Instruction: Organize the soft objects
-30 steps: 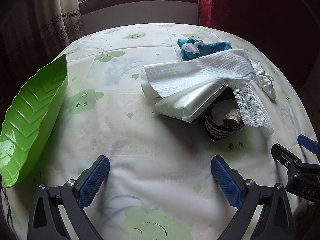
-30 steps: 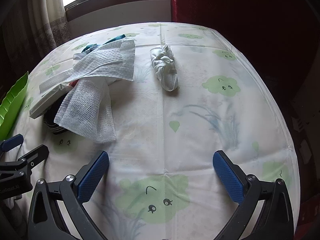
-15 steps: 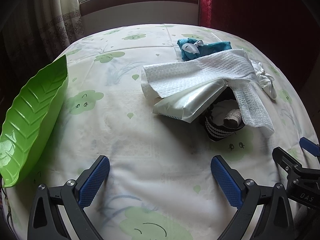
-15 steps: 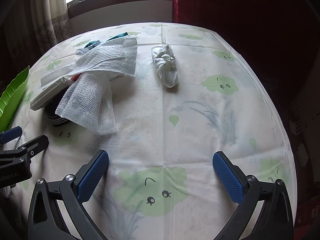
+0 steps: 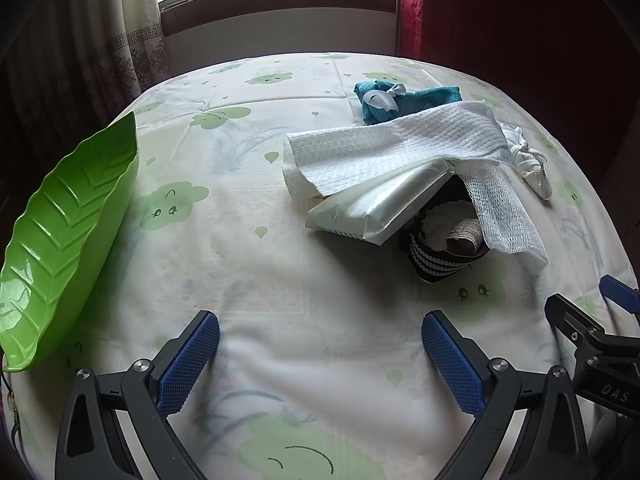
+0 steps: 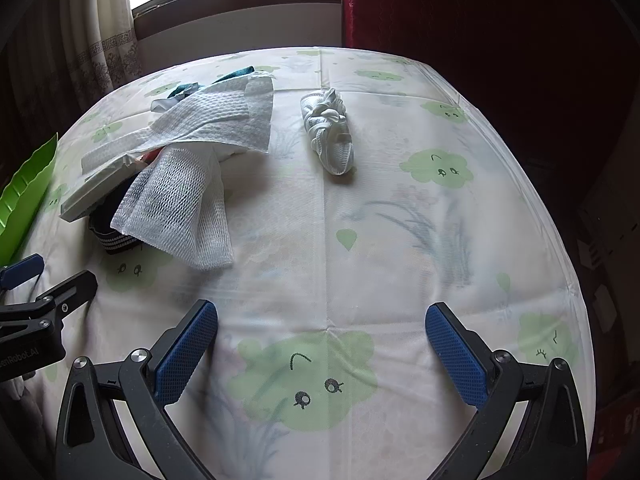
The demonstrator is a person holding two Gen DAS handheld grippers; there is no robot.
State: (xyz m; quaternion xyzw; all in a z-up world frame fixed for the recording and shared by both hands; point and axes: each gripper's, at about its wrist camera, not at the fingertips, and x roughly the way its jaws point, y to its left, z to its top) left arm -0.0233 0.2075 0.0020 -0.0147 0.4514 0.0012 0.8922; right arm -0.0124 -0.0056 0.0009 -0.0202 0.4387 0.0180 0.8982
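Note:
A heap of soft things lies on the table: a white waffle cloth (image 5: 396, 148) (image 6: 216, 124) draped over a silvery wipes pack (image 5: 376, 204), a white mesh cloth (image 5: 500, 208) (image 6: 180, 208), a black striped sock bundle (image 5: 440, 256) (image 6: 114, 236) and a teal cloth (image 5: 404, 98) behind. A white rolled sock pair (image 6: 330, 136) (image 5: 532, 164) lies apart to the right. My left gripper (image 5: 320, 352) is open over bare tablecloth, short of the heap. Likewise open and holding nothing, my right gripper (image 6: 322, 344) hovers nearer than the white socks.
A green leaf-shaped tray (image 5: 60, 236) (image 6: 24, 200) sits at the table's left edge. The tablecloth (image 6: 360, 248) has green cloud prints. A window, a pale curtain on the left and a red curtain on the right stand behind the table. The table's right edge drops into dark.
Both views have shifted slightly; the right gripper has drifted a little right and forward, so the heap sits a bit lower in its view. Both grippers stay open.

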